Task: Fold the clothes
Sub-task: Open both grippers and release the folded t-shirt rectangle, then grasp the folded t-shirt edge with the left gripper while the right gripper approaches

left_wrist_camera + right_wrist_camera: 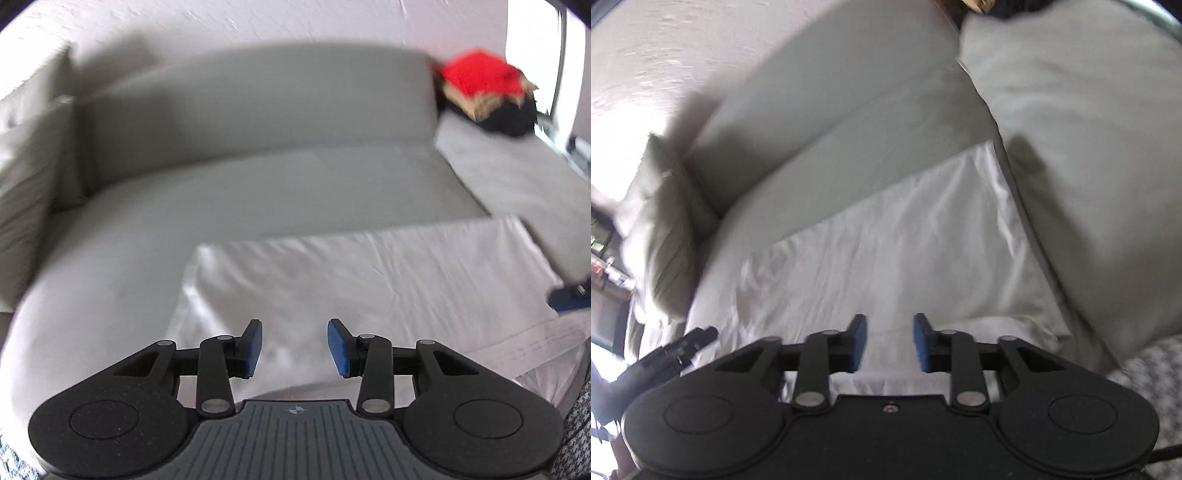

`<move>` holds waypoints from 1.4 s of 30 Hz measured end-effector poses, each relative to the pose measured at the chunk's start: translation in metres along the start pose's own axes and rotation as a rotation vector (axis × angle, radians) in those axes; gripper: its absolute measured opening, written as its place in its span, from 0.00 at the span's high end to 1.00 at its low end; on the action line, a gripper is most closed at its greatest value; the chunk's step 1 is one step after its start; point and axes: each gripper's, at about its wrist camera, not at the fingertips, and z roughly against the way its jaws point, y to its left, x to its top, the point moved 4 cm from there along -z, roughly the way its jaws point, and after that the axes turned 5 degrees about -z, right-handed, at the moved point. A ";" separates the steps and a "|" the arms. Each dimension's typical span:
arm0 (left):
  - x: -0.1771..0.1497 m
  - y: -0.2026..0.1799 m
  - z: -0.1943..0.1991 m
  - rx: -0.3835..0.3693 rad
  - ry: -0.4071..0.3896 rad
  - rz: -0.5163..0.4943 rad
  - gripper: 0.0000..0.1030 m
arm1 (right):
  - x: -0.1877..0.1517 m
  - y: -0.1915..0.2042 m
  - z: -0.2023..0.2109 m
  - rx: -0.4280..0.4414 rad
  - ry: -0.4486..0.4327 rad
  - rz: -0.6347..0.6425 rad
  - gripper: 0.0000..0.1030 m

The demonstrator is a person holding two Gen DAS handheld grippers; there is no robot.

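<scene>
Right now a flat white folded cloth [369, 280] lies spread on the seat of a big pale grey sofa [258, 110], with soft creases running across it. From the left wrist view, the left gripper [294, 347] hangs just above the near part of the cloth. Its jaws are apart, with blue pads [255, 345], and nothing is between them. The cloth shows through the gap. From the right wrist view, the right gripper [889, 341] also hangs over the near edge of the same white cloth [886, 236]. Its jaws are apart too, a bit less wide, and they hold nothing. A small bit of the right gripper peeks in at the right edge of the left view, by the far side of the cloth. The left gripper shows as a dark shape low on the left of the right view. A light grey cushion [661, 236] leans at the left end of the sofa. At the far right end sits a pile of clothes [487, 96], red on top, tan in the middle and black below. A white bumpy wall [258, 22] stands behind the sofa. Both views are a little blurry.
</scene>
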 end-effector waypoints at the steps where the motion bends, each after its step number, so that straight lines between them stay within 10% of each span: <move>1: 0.003 -0.003 -0.014 -0.024 0.037 0.006 0.62 | 0.006 0.001 -0.011 -0.020 0.014 -0.013 0.76; 5: -0.004 -0.007 -0.046 -0.105 0.169 0.017 0.68 | 0.012 -0.007 -0.033 -0.113 0.092 -0.008 0.76; 12: -0.065 -0.016 0.044 -0.156 0.148 -0.234 0.68 | -0.056 -0.013 0.014 0.026 0.343 0.057 0.76; 21: -0.061 -0.002 0.067 -0.094 -0.038 0.003 0.69 | -0.050 -0.010 0.043 0.083 0.058 0.061 0.75; 28: -0.048 -0.042 0.006 0.018 0.047 -0.043 0.68 | -0.060 0.038 -0.010 -0.019 -0.027 0.302 0.78; 34: -0.074 -0.042 0.044 -0.041 0.046 -0.195 0.68 | -0.090 0.025 0.002 -0.022 0.055 0.312 0.77; 42: -0.033 0.026 0.064 0.064 -0.227 0.016 0.64 | -0.062 0.065 0.004 0.109 -0.066 0.258 0.56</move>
